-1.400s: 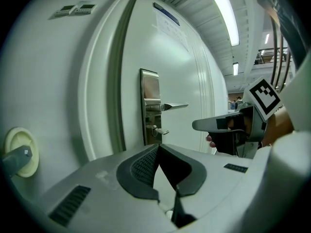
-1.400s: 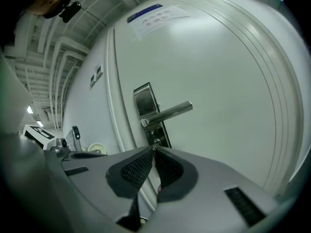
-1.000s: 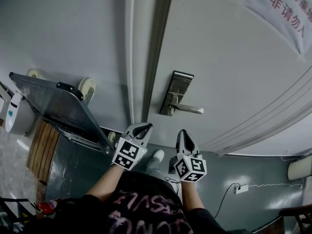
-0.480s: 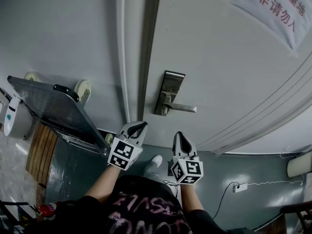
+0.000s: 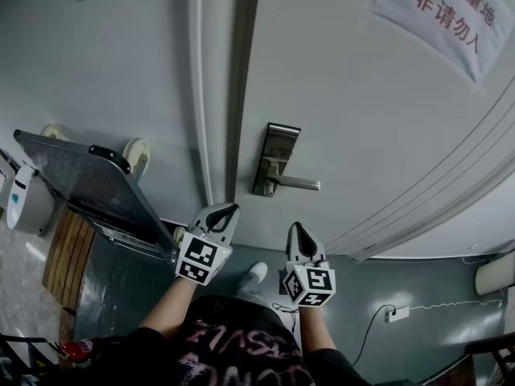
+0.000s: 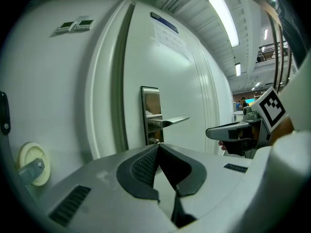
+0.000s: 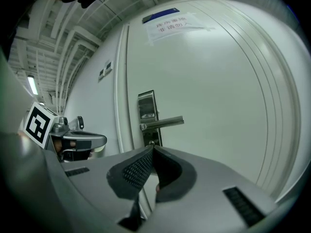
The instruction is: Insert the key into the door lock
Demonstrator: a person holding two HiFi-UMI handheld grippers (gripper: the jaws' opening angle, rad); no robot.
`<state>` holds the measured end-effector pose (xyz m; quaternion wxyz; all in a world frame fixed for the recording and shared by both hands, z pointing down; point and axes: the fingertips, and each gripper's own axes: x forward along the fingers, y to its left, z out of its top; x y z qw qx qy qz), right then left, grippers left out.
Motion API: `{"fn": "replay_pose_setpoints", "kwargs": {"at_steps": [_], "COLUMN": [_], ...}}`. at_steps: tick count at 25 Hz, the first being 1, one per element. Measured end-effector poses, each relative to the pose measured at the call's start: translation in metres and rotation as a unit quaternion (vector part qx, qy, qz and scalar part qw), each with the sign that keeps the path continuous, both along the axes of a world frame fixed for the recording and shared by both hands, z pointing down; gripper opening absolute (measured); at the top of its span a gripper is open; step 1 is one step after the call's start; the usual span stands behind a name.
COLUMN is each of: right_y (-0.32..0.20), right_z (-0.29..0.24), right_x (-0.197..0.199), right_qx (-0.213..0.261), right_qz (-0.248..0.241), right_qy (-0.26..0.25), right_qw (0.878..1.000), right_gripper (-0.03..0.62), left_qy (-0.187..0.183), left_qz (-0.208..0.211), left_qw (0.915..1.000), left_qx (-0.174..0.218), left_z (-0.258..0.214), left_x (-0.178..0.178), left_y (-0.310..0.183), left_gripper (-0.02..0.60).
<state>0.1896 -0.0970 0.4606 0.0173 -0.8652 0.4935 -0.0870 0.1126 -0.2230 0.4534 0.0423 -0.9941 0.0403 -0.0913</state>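
Observation:
A steel lock plate [image 5: 275, 158] with a lever handle [image 5: 296, 184] sits on the white door [image 5: 362, 119]. Both grippers hang below it, short of the door. My left gripper [image 5: 232, 208] is shut, its tips pointing at the plate's lower end [image 6: 151, 115]. My right gripper [image 5: 294, 227] is shut too, aimed at the keyhole [image 7: 151, 142] under the handle [image 7: 163, 123]. In each gripper view the jaws [image 6: 156, 146] [image 7: 151, 148] meet at their tips. No key shows in any view. The right gripper [image 6: 228, 130] appears beside the left one.
A folded platform cart [image 5: 88, 185] with wheels [image 5: 137, 152] leans on the wall left of the door frame [image 5: 235, 95]. A paper notice [image 5: 438, 14] hangs on the door. A white device [image 5: 22, 193], a fire extinguisher [image 5: 74, 344] and a cable with socket [image 5: 394, 312] lie on the floor.
The head view has shifted: the lock plate now sits a little higher and further left in it. Both grippers have drifted slightly down and stayed shut.

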Motion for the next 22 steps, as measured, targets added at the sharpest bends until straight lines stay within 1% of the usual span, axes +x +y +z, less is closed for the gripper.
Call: {"fn": "replay_pose_setpoints", "kwargs": {"at_steps": [3,9,22], "right_y": [-0.001,0.000,-0.001], "right_z": [-0.001,-0.003,-0.004], "right_x": [-0.001,-0.002,-0.008], "right_qx": [-0.005,-0.004,-0.007], "right_qz": [0.001,0.001,-0.002], "right_qy": [0.006,0.009,0.015], "right_qw": [1.000,1.000,1.000], "right_gripper": [0.063,0.063,0.063], "left_qy": [0.000,0.006,0.013], "left_qz": [-0.005,-0.014,-0.006], "left_qw": [1.0000,0.9998,0.9998], "left_qx": [-0.007,-0.009,-0.013], "left_z": [0.002,-0.002,-0.004], "left_x": [-0.003,-0.008,-0.012], "left_y": [-0.002,-0.007,-0.001], "left_gripper": [0.012,0.012,0.012]}}
